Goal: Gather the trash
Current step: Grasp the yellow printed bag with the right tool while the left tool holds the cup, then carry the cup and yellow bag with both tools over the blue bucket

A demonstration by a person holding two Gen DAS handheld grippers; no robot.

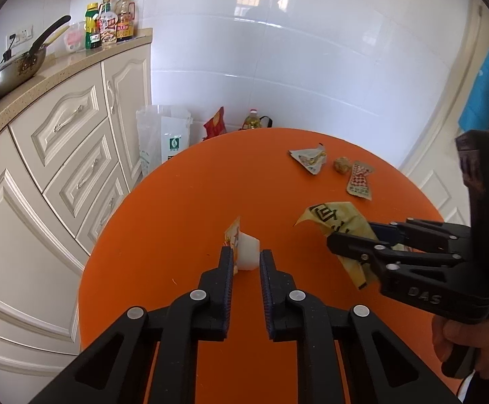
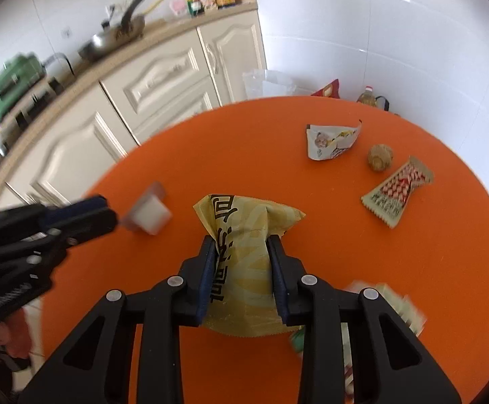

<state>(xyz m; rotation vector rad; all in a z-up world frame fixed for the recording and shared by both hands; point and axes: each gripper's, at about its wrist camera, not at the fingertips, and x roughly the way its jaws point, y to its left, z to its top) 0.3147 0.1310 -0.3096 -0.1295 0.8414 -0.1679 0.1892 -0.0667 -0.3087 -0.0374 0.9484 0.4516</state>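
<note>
While the right tool (image 2: 241,239) pinches the yellow snack bag (image 2: 244,256) by its middle, presumably to lift it off the orange counter (image 2: 244,141), the left tool (image 1: 247,257) is nearly pressed together on a small white cup (image 1: 248,252) with its peeled lid. Large dark characters print the bag, unreadable here. Farther off lie a torn wrapper (image 2: 332,141), a crumpled brown ball (image 2: 380,157) and a red-checked packet (image 2: 396,192), still to collect.
</note>
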